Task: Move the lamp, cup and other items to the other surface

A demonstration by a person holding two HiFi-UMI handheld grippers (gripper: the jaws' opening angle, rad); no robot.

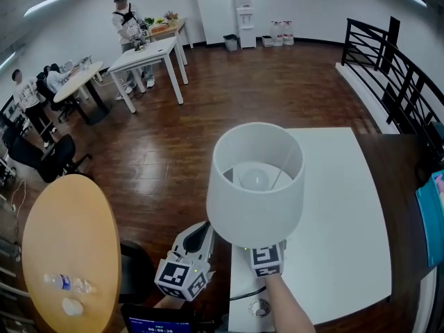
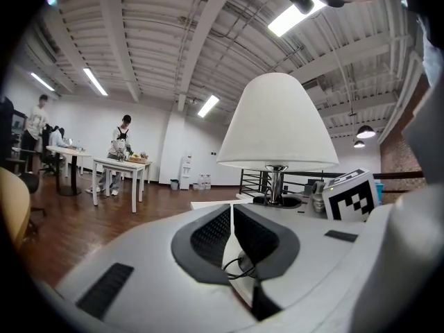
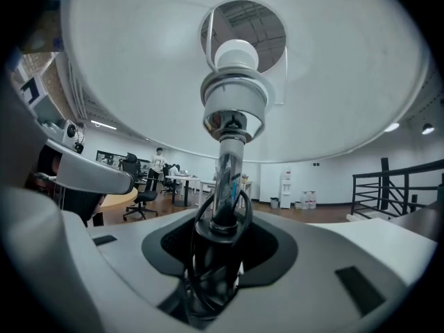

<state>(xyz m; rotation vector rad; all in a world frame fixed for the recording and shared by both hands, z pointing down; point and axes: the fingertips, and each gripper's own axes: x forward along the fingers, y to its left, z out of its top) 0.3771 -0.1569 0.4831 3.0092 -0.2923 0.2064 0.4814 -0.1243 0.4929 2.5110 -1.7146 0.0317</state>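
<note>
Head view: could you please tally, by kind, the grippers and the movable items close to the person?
Grippers: 2 (left gripper, right gripper)
Lamp: 1
Water bottle: 1
Small white round object: 1
Total: 5

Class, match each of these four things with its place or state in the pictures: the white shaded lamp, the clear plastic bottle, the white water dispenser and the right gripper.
Things:
1. white lamp with a round shade
2. clear plastic bottle
3. white water dispenser
4. right gripper

Places and states:
A. lying on the round wooden table
B. closed on the lamp's stem
C. standing against the far wall
D. at the near end of the white rectangular table

Pairs: 1-D, 2-A, 3-C, 4-B.
</note>
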